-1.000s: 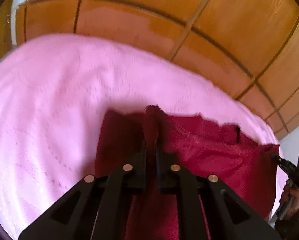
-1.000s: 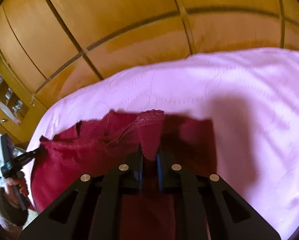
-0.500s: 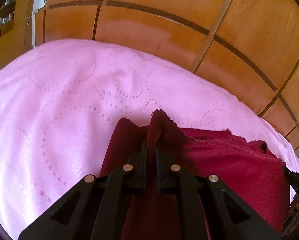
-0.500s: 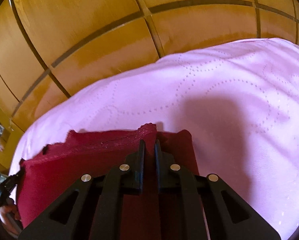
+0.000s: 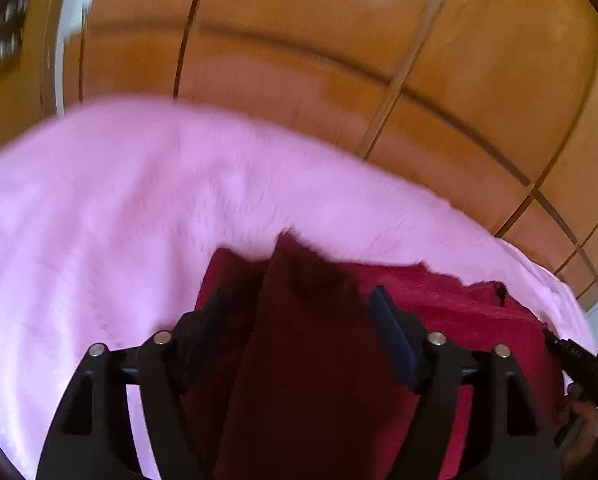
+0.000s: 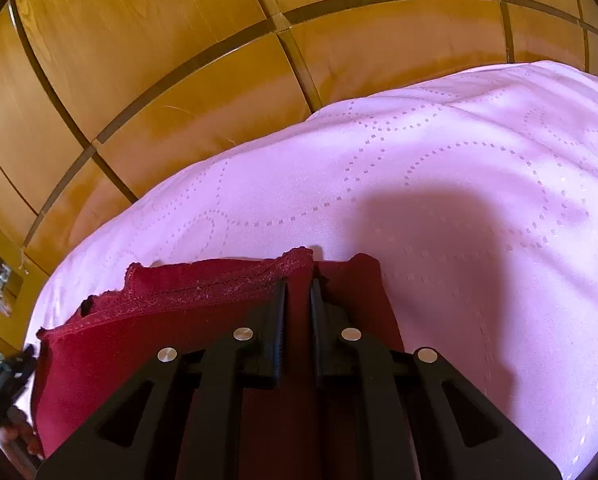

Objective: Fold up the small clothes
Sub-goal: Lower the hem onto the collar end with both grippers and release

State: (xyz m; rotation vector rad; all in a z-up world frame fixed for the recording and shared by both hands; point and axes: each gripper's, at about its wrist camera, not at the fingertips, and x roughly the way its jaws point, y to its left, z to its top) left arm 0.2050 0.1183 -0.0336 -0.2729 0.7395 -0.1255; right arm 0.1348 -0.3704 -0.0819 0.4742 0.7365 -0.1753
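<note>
Pink bedspread, red garment (right gripper pinching), left gripper opening

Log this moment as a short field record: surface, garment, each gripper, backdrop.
surface: pink bedspread with a dotted pattern
garment: dark red cloth lying on the bedspread, top edge folded over
left gripper: jaws opening, cloth corner between them, pads not pressing
right gripper: shut on the cloth edge
backdrop: wooden panels
</note>
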